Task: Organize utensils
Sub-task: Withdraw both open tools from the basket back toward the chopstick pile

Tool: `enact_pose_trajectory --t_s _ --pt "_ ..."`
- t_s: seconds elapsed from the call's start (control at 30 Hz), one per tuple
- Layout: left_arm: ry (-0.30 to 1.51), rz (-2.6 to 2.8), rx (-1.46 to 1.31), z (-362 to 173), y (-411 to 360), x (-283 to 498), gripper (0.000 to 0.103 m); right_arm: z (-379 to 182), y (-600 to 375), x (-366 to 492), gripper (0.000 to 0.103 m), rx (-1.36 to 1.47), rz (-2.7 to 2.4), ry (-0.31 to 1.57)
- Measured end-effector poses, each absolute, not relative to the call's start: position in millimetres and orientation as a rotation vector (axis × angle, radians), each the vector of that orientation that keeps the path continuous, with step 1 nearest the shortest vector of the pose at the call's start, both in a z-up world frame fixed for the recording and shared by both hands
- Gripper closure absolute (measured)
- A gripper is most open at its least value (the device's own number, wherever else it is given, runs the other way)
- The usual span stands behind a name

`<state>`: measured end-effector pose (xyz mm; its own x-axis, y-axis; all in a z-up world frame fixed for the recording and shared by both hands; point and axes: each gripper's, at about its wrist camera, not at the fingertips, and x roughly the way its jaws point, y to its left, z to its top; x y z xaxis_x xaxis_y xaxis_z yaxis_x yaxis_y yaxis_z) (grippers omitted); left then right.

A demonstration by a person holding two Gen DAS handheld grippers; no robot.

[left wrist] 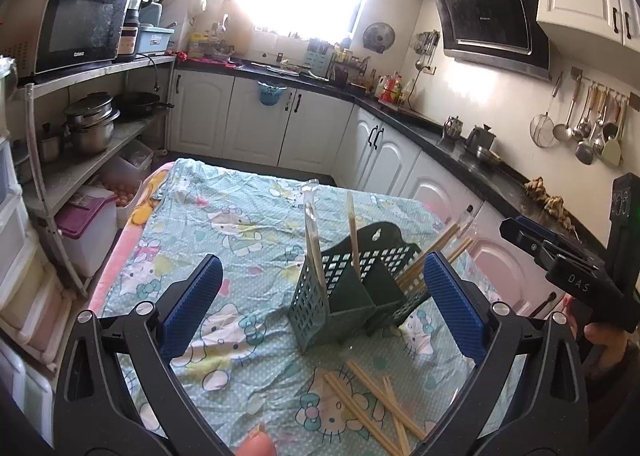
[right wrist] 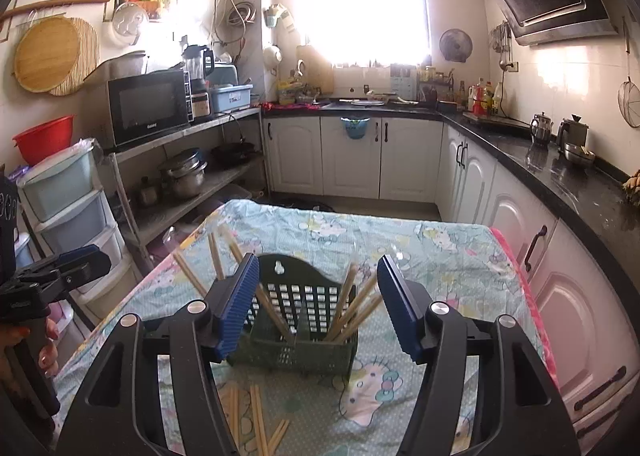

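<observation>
While both tools hang over the cloth-covered bench (left wrist: pixel 208 191), a dark green utensil basket (left wrist: pixel 352 292) stands upright on it ahead of them. The left tool (left wrist: pixel 320 304) has its blue pads spread as wide as they go, holding nothing; the basket shows between and beyond the pads, touched by neither. The right tool (right wrist: pixel 316 304) is about half open and also empty, the basket framed in the gap past its tips, with no contact visible. Chopsticks (right wrist: pixel 356 312) lean upright in the basket's right compartment, and a few more (right wrist: pixel 272 308) lean out of its left side. Loose chopsticks (left wrist: pixel 376 404) lie crossed on the cloth just in front of the basket, nearer the tools than the basket is. In the left view the right tool appears at the right edge, well to the side of the basket, gripped by a hand (left wrist: pixel 600 340).
</observation>
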<state>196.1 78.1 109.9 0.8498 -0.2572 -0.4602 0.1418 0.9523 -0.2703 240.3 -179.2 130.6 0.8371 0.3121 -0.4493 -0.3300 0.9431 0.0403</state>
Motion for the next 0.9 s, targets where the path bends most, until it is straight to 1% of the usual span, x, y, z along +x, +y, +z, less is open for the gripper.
enact_pose_trajectory --t_s 0.37,0.47,0.9 --pt "0.549 -0.212 -0.24 92 77 185 0.01 111 -177 218 0.043 -0.067 0.34 0.511" --pt "0.561 -0.213 -0.237 87 74 184 0.01 105 -176 212 0.041 -0.08 0.338 0.52" --pt "0.634 -0.225 -0.224 57 63 182 0.01 62 -182 198 0.04 -0.057 0.327 0.633"
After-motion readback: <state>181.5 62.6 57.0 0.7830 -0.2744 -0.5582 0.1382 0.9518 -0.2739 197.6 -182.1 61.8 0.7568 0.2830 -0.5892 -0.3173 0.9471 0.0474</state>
